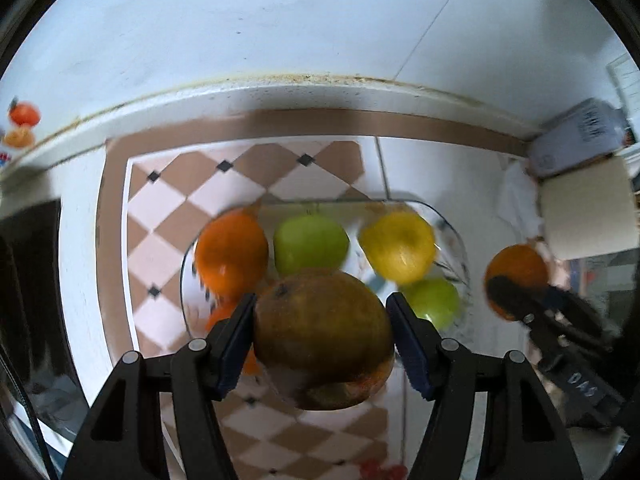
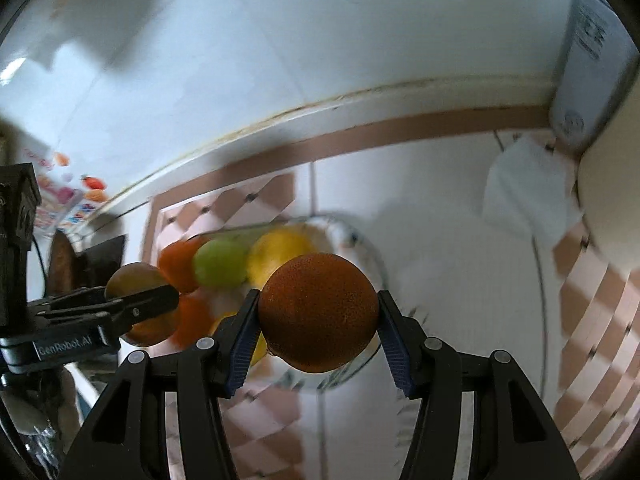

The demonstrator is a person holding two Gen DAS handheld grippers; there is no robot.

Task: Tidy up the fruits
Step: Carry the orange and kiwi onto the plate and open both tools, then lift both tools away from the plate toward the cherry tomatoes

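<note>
My left gripper (image 1: 322, 330) is shut on a brownish-green fruit (image 1: 323, 336) and holds it above the near rim of a glass bowl (image 1: 456, 236). The bowl holds an orange (image 1: 231, 254), two green apples (image 1: 311, 244), a yellow fruit (image 1: 398, 246) and more. My right gripper (image 2: 318, 322) is shut on a dark orange (image 2: 318, 312), held to the right of the bowl (image 2: 360, 240). In the left wrist view the right gripper (image 1: 516, 300) and its orange (image 1: 518, 268) show at right. In the right wrist view the left gripper (image 2: 132, 308) shows at left with its fruit (image 2: 136, 276).
The counter has a checkered tile patch (image 1: 240, 176) and a brown border. A white wall rises behind. A white box (image 1: 576, 136) and a cream cylinder (image 1: 588, 212) stand at back right, with crumpled white paper (image 2: 524, 196) beside them. A dark appliance (image 1: 28, 280) lies left.
</note>
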